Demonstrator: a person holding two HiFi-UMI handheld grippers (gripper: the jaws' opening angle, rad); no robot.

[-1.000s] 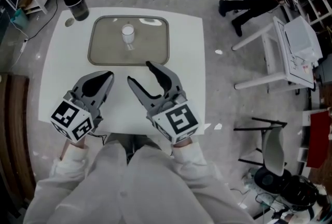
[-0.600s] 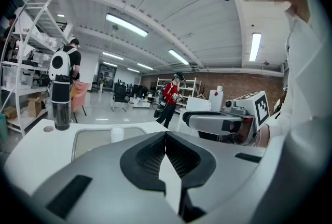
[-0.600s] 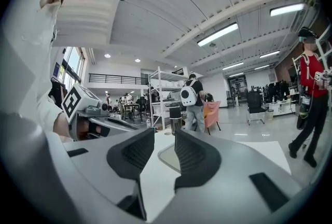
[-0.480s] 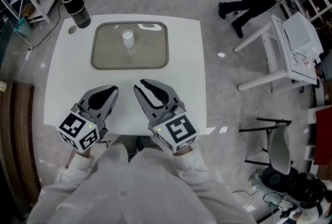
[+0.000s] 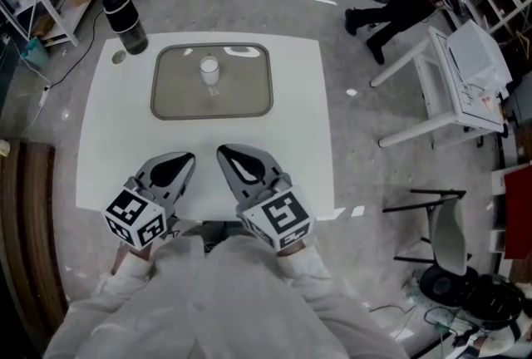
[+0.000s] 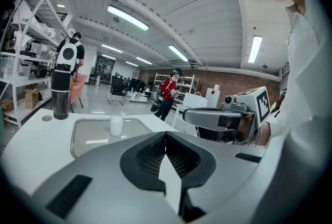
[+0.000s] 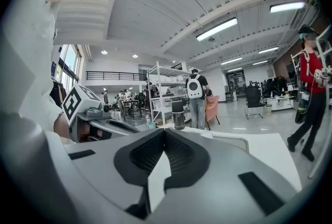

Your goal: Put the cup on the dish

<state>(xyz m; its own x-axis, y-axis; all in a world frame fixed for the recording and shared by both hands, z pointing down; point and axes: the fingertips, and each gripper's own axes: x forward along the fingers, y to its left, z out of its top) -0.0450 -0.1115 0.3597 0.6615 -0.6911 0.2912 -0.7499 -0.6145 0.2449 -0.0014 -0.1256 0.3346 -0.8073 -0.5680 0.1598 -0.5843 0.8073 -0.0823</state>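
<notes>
Cup point(image 5: 209, 67) stood upright on the dish point(image 5: 249, 91), a little left of the dish's middle, at the far side of the white table point(image 5: 116, 158). Judged from that, the placing looked done: the cup was down on the dish and nothing touched it. If anything was left, it was only for you to finish clear of it. Your tools were already well apart from it, at the near edge of the table in front of you.

Your right gripper point(image 5: 222, 150) had just been closing its jaws, and they met at the tips with nothing between them. Your left gripper point(image 5: 190, 156), just beside it on the left, had its jaws together as well and carried nothing.

Counted: one cup, one dish, two grippers, one table. Beyond those, one dark bottle point(image 5: 125, 12) stood at the far left corner of the table, outside the dish. One small round disc point(image 5: 119, 57) lay just beside it on the tabletop; what that was could not be told from here.
</notes>
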